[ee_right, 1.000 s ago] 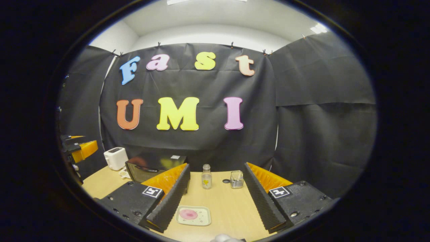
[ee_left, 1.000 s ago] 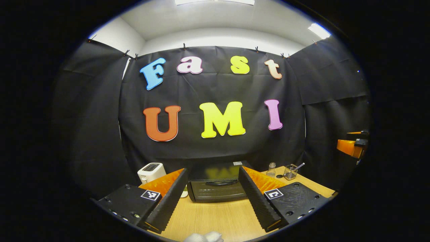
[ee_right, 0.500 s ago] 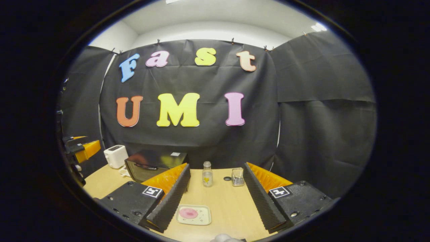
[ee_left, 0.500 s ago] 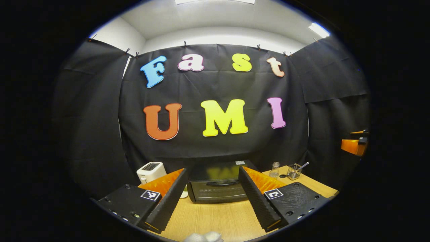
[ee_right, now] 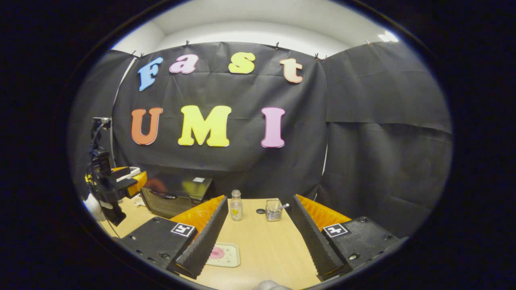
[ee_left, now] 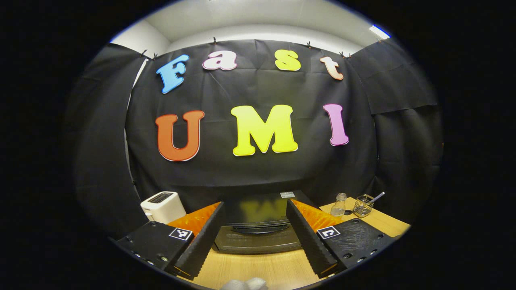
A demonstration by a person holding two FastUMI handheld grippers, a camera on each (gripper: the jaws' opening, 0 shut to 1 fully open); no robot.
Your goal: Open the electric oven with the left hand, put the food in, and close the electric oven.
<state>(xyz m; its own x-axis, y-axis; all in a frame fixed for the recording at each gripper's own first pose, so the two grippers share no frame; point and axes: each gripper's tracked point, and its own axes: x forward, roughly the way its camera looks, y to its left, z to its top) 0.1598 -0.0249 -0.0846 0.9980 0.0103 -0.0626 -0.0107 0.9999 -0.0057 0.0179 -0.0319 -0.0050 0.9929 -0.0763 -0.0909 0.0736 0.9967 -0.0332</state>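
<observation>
I am at the first step: reaching to open the oven point(ee_left: 258, 225) with my left gripper point(ee_left: 254, 237). The oven sits straight ahead of that gripper, between its two spread fingers, door closed. Its curved handle point(ee_left: 260, 229) runs across the top of the door, just beyond my fingertips and not yet touched.

My left gripper is wide apart and holds nothing. The next move, as I judge it, calls for lowering onto the handle, closing on it, then pulling the door down toward me.

My right gripper point(ee_right: 258, 241) is also wide apart and empty, above the tabletop point(ee_right: 266, 249). The food, a pink piece on a plate point(ee_right: 223, 254), lies below and just left of that gripper's centre, partly hidden behind its left finger. From there the oven stands well off to the left, with my left gripper in front of it. A bottle point(ee_right: 236, 205) and a wire cup point(ee_right: 274, 210) stand farther ahead.
</observation>
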